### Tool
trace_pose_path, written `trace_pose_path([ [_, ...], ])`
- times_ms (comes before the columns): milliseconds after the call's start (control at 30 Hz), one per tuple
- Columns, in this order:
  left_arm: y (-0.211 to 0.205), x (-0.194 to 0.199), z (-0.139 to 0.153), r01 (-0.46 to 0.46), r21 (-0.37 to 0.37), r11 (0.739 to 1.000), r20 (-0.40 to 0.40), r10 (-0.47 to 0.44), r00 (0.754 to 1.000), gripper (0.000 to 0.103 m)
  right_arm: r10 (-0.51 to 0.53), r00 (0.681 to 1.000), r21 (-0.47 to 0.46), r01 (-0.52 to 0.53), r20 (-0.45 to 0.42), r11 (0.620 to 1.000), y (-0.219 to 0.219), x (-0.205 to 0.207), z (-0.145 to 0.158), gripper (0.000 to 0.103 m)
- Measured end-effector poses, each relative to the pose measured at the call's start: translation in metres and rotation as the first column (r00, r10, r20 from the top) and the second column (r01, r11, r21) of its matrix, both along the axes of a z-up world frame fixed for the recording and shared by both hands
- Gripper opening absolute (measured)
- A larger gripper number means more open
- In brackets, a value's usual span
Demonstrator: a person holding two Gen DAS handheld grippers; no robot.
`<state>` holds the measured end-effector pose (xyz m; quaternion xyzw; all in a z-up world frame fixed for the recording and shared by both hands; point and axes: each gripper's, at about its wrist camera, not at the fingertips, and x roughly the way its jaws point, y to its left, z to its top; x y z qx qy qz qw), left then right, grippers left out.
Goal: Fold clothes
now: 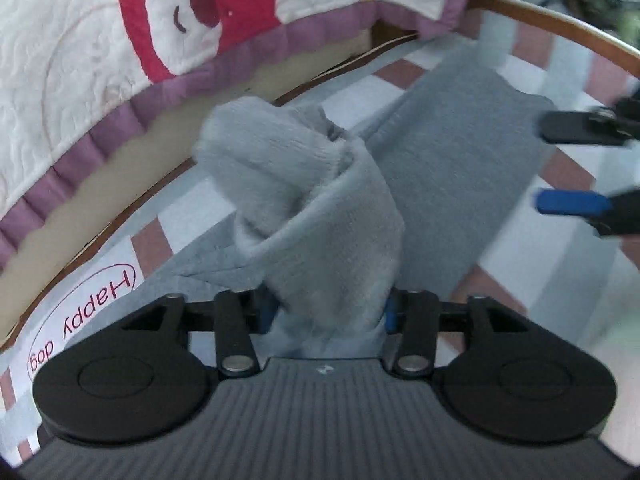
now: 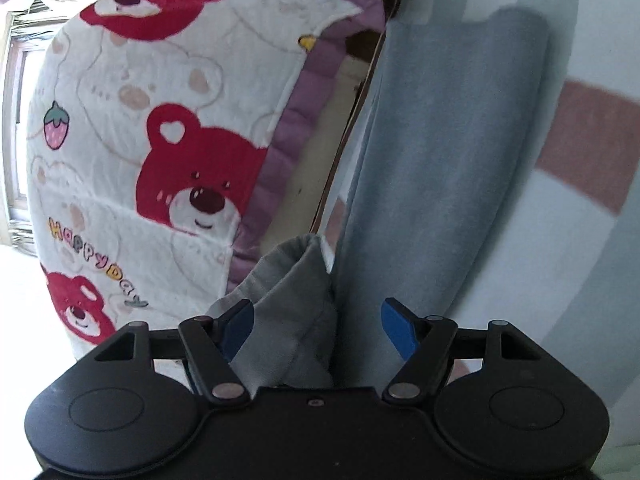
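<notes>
- One grey garment (image 1: 460, 160), partly flat ahead of left gripper (image 1: 328, 312); bunched end pinched in its jaws.
- Right gripper (image 2: 316, 332) spread, cloth between.
- Folding unfinished.

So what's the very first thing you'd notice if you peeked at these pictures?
Probably the white quilted blanket with big red bear faces, hanging along the left side beside the table. Next, the soft grey fleece garment: the left hand-held gripper is shut on a bunched-up twist of it, while the rest lies flat on the pink, grey and white checked tablecloth. The right hand-held gripper is open, blue pads apart.
</notes>
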<state>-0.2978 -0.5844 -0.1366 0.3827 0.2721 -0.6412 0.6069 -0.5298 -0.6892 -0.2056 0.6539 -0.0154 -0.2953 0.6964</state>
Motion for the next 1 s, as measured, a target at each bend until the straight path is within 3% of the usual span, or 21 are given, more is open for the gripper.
trace_pose_path([
  [100,0.019,0.018,0.011,0.047,-0.024,0.999,-0.150,-0.050,0.987,0.059,0.020,1.000,0.018,-0.020,0.000,1.000,-0.001,0.009,-0.004,0.076],
  [233,0.021,0.051,0.024,-0.061,-0.096,0.994,-0.320,0.027,0.947,0.064,0.048,0.999,0.042,-0.048,0.000,0.998,-0.002,0.021,-0.010,0.076],
  [333,0.028,0.078,0.019,-0.164,-0.096,0.982,-0.350,0.121,0.929,0.064,0.066,0.998,0.046,-0.065,-0.012,0.997,-0.002,0.028,-0.010,0.076],
  [433,0.042,0.100,0.006,-0.236,-0.071,0.969,-0.332,0.200,0.922,0.064,0.083,0.992,-0.049,-0.088,-0.099,0.995,0.000,0.020,0.009,0.075],
  [467,0.047,0.107,0.001,-0.259,-0.061,0.964,-0.334,0.224,0.915,0.064,0.101,0.987,-0.091,-0.113,-0.123,0.989,0.002,0.019,0.017,0.069],
  [533,0.057,0.122,-0.007,-0.303,-0.042,0.952,-0.356,0.269,0.895,0.064,0.137,0.974,-0.167,-0.168,-0.182,0.972,0.007,0.023,0.030,0.037],
  [567,0.062,0.127,-0.010,-0.318,-0.031,0.948,-0.366,0.285,0.886,0.064,0.165,0.961,-0.196,-0.209,-0.221,0.958,0.009,0.028,0.036,0.012],
  [633,0.070,0.134,-0.011,-0.336,-0.016,0.942,-0.371,0.306,0.877,0.064,0.194,0.944,-0.211,-0.254,-0.267,0.944,0.013,0.035,0.043,0.011],
  [800,0.081,0.136,0.012,-0.325,-0.039,0.945,-0.310,0.298,0.903,0.064,0.190,0.931,-0.175,-0.252,-0.312,0.952,0.016,0.041,0.056,0.014],
  [1000,0.100,0.135,0.071,-0.256,-0.065,0.965,-0.149,0.244,0.958,0.064,0.182,0.897,-0.225,-0.290,-0.402,0.930,0.030,0.028,0.087,0.014],
])
